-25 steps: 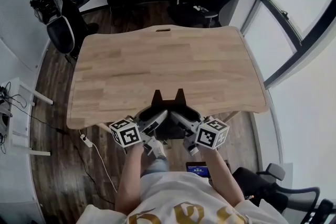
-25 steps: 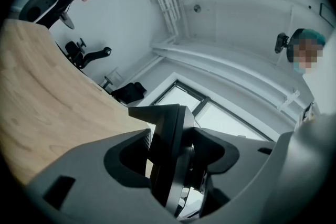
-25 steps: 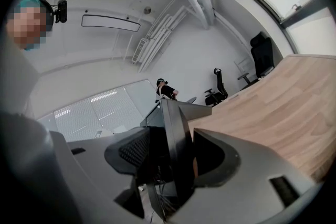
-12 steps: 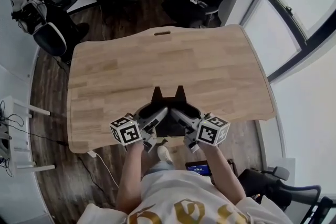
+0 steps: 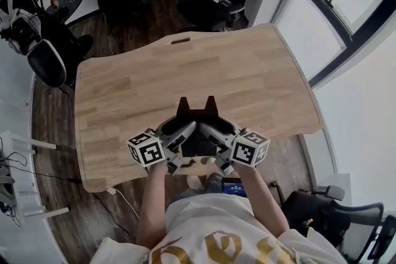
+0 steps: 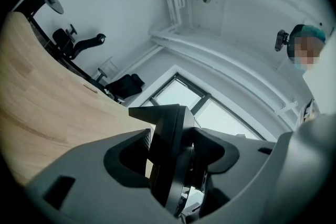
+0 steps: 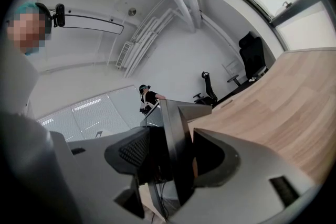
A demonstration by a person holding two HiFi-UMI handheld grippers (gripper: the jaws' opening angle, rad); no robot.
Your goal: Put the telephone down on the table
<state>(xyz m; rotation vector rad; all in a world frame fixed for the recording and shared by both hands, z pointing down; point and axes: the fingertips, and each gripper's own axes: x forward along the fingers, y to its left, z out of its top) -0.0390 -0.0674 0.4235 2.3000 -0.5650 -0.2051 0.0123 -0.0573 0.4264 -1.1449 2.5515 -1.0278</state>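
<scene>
Head view: the telephone hangs over the desk's near edge. The left gripper and right gripper each pinch one side (stiff, probably light, slippery plastic), and those flanks suit holding.

The telephone was black and angular, with two pointed tips at its far end. It was clamped at its left side by the left gripper and at its right side by the right gripper, and sat over the near edge of the table. Whether it touched the wood could not be told. In each gripper view it stood edge-on between the jaws as a thin dark slab. The table was pale wood with a curved outline and a small slot by its far edge.
</scene>
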